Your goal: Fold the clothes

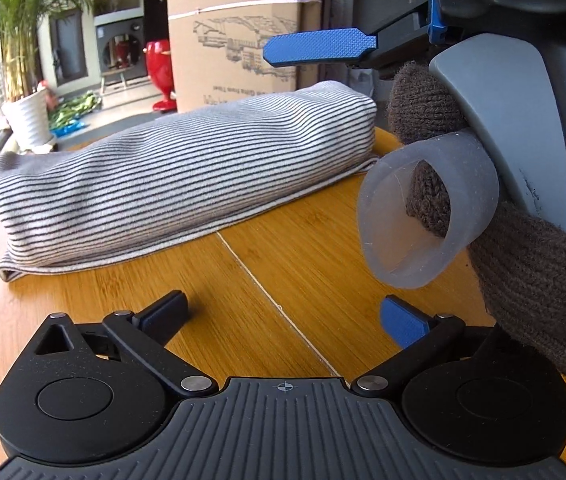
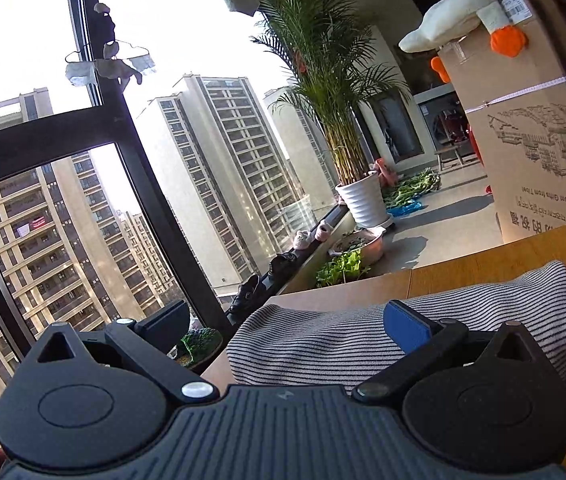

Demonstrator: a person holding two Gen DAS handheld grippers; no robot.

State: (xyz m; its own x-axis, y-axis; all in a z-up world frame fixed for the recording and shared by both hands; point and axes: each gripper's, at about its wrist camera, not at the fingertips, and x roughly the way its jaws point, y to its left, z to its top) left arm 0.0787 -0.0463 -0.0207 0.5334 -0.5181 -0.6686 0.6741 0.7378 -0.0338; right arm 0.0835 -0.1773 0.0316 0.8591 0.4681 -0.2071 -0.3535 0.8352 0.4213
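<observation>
Left gripper (image 1: 285, 314): jaws spread wide, nothing between the fingers, only bare wooden table (image 1: 303, 220) under the gap. A seam between two table boards runs diagonally from just ahead of the gripper body, through the gap, toward the cloth.

Striped garment (image 1: 171, 184): folded into a thick oblong bundle, lying flat on the table ahead and left of the left gripper, apart from both fingertips. Its near edge is a thin bottom layer sticking out a little under the bulk, running left-low to right-high. Near-left corner sits close to the table's left side. Open wood between that edge and the left gripper, and to the right of the bundle.

Right gripper (image 1: 319, 46) seen from the left wrist: one blue textured finger held above the garment's far-right end, apart from the cloth. The gloved right hand (image 1: 523, 264) on its handle fills the space ahead-right of the left gripper, with a translucent cap over one fingertip.

Right wrist view: right gripper (image 2: 289, 320) jaws wide apart, holding nothing. Striped garment (image 2: 363, 328) is directly below and ahead, under the right finger; the left finger hangs past the table edge (image 2: 323, 292) with the window (image 2: 83, 160) behind. Cannot tell if the right finger touches the cloth.

Beyond the table: cardboard box (image 1: 235, 32) right behind the garment, potted palm (image 2: 347, 128) ahead on the floor by the window.
</observation>
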